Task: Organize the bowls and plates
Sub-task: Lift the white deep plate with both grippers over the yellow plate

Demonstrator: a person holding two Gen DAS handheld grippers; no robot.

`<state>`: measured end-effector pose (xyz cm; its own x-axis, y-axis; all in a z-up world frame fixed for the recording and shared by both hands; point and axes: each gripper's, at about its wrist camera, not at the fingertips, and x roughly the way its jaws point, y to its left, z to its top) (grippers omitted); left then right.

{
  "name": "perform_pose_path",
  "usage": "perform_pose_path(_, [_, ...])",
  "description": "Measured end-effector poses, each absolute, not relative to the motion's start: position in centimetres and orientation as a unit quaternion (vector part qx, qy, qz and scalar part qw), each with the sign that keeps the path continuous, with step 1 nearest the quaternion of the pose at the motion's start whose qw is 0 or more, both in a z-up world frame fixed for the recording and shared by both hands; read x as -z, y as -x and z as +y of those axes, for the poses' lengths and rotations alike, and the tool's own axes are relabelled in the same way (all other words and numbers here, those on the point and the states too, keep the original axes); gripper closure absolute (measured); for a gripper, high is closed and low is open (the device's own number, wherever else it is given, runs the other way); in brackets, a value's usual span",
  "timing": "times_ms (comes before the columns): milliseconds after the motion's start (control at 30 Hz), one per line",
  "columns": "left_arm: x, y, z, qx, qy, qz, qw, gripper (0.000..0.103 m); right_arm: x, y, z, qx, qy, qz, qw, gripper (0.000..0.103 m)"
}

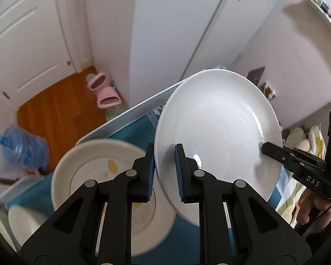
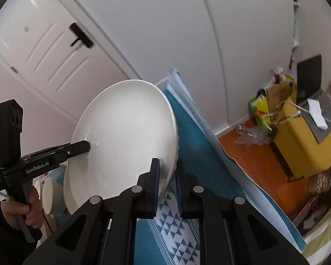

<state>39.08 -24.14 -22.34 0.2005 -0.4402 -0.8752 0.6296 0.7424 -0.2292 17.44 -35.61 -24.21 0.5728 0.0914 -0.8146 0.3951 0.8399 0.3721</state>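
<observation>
Held in the air above the table [image 1: 112, 123], tilted steeply: a large white plate [image 1: 218, 130], round, glossy, clean, with a shallow well and a broad rim catching bright glints. Clamped at one edge between the blue-padded fingers of the left gripper [image 1: 164, 172], closed on the rim with one pad on each face. Gripped at the opposite edge by the right gripper [image 2: 167, 188], likewise closed on the rim, its dark tip seen from the left wrist view pressing on the plate's inner face. Below the raised plate, toward the table's near left corner: a second plate [image 1: 112, 181], cream-white with a thin ring around its well, blurred, bearing yellow smears and scraps of leftover food. Beside that plate, at the near edge: a pale bowl [image 1: 24, 220], contents not discernible. From the right wrist view, a stack of pale dishes [image 2: 55, 194] showing behind the lifted plate, too hidden for a count. Covering the table: a teal cloth [image 2: 192, 132] with a white-and-blue triangle band [image 2: 176, 227] running along it. On the wooden floor beyond the far edge: pink slippers [image 1: 103, 90] and a blue water jug [image 1: 22, 150]. Off the table's right side: a yellow box [image 2: 306, 137].
</observation>
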Motion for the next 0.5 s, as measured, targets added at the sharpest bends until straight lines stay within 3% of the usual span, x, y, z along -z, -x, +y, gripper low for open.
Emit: perform_pose_path(500, [17.2, -24.6, -12.0, 0.157, 0.04, 0.504, 0.848, 0.088, 19.2, -15.3, -28.7, -0.124, -0.16, 0.474, 0.857, 0.09])
